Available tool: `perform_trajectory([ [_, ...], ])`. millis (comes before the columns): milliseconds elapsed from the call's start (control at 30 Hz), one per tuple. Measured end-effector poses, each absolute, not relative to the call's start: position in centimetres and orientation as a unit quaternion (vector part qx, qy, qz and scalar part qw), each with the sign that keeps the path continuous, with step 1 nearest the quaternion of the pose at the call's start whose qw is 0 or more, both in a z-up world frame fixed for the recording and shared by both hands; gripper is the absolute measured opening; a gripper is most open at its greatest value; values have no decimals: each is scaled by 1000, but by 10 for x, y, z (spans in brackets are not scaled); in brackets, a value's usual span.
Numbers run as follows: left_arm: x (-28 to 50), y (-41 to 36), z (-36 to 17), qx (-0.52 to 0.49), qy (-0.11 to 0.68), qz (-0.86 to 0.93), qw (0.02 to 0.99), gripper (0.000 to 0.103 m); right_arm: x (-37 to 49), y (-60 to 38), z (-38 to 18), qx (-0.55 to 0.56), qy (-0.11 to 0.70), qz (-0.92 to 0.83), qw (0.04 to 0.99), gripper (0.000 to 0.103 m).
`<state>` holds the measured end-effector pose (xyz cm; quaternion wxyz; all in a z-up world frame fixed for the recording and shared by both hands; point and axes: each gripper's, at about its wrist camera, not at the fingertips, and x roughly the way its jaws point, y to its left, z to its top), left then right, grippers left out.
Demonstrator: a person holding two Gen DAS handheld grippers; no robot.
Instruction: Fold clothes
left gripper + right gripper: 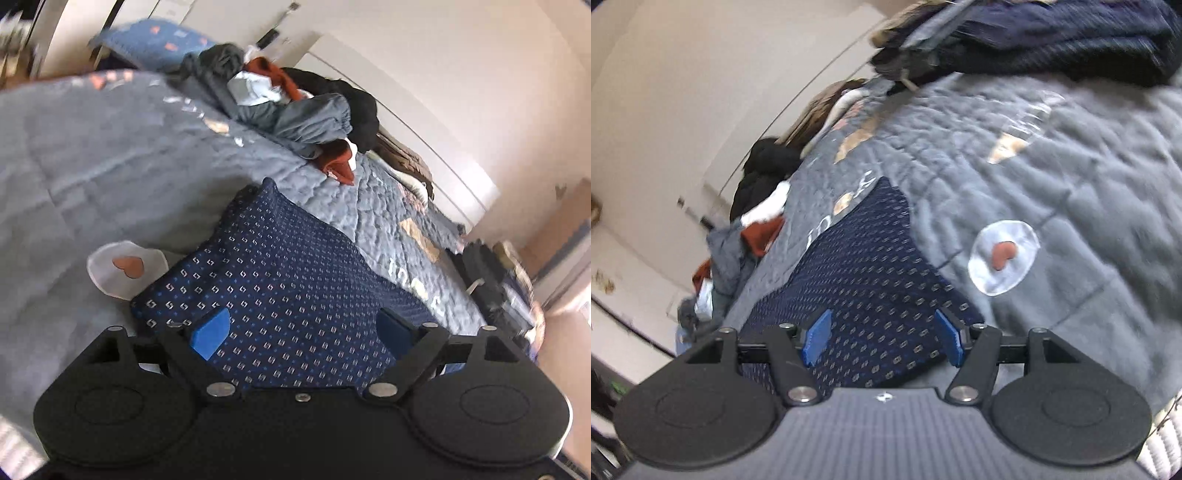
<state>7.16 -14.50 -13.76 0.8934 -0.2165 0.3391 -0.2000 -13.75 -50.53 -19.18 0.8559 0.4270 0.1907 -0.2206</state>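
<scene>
A navy garment with a small pale pattern [288,273] lies folded flat on the grey quilt [110,155]. In the left wrist view my left gripper [303,332] hovers over its near end, jaws wide apart, with the blue pads [210,332] clear of the cloth. The right wrist view shows the same garment [871,266] running away from my right gripper [884,341], which is open too. Its blue pads [818,341] stand on either side of the cloth's near end and grip nothing.
A heap of grey, rust and black clothes [295,107] sits on the far side of the bed by the white wall, also visible as the heap [738,251]. Dark folded garments [1052,33] lie farther along the quilt. A white patch with a heart [125,267] marks the quilt beside the garment.
</scene>
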Motion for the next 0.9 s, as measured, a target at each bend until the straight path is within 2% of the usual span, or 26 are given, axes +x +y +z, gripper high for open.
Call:
perform_trajectory([
  [233,47,-155,-133,-130,325,-210,913,86,-117,-466,-174,287,251,-199,903,64],
  [667,38,-151,-139,-157,349,-218,898,87,-122,-466,-178,306,242,-223,893,65],
  [900,36,-167,-142,-135,355,-225,897,87,-124,-459,-179,295,243,-237,893,65],
])
